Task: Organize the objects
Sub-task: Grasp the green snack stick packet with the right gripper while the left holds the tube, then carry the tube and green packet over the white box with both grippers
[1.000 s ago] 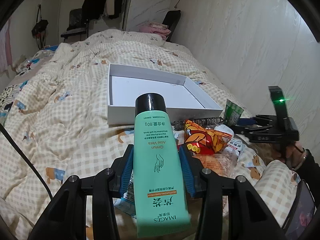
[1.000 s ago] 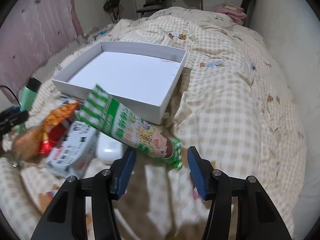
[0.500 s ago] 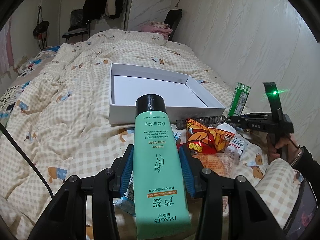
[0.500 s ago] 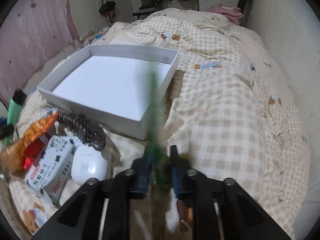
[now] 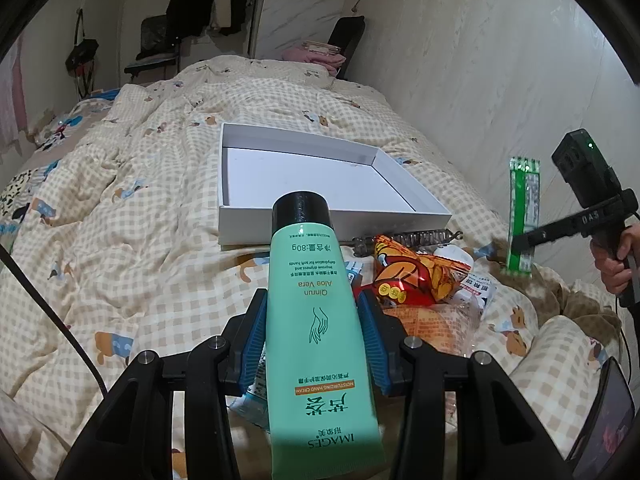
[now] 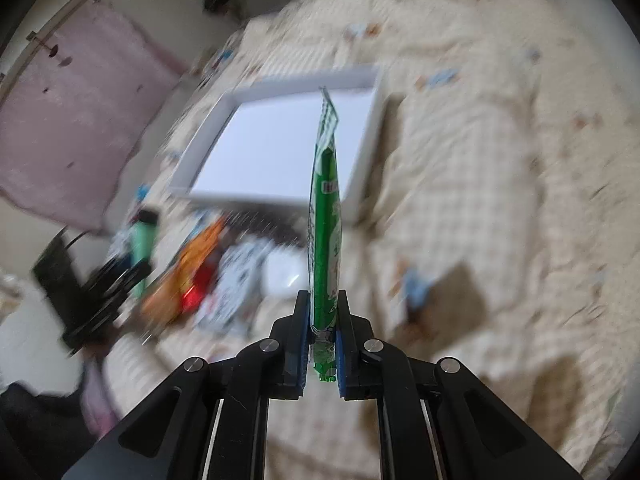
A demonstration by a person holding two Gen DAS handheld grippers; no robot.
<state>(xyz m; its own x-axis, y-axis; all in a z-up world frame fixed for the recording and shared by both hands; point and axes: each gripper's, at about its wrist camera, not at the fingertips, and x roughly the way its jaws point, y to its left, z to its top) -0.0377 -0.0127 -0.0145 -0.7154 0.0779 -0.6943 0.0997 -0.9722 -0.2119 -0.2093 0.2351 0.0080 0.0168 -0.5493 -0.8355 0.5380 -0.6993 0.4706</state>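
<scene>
Left gripper (image 5: 312, 320) clamps the green tube (image 5: 316, 320), right gripper (image 6: 323, 344) pinches a green sachet (image 6: 325, 240); seemingly snack packets (image 5: 412, 276) crowd before the white tray (image 5: 416, 204).

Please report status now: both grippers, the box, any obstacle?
Left gripper shut on green tube. Right gripper shut on green packet. White box empty, no obstacle.

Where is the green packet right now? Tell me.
The green packet stands clamped edge-on in the right gripper, lifted above the snack pile, right of the white box in the left wrist view.
</scene>
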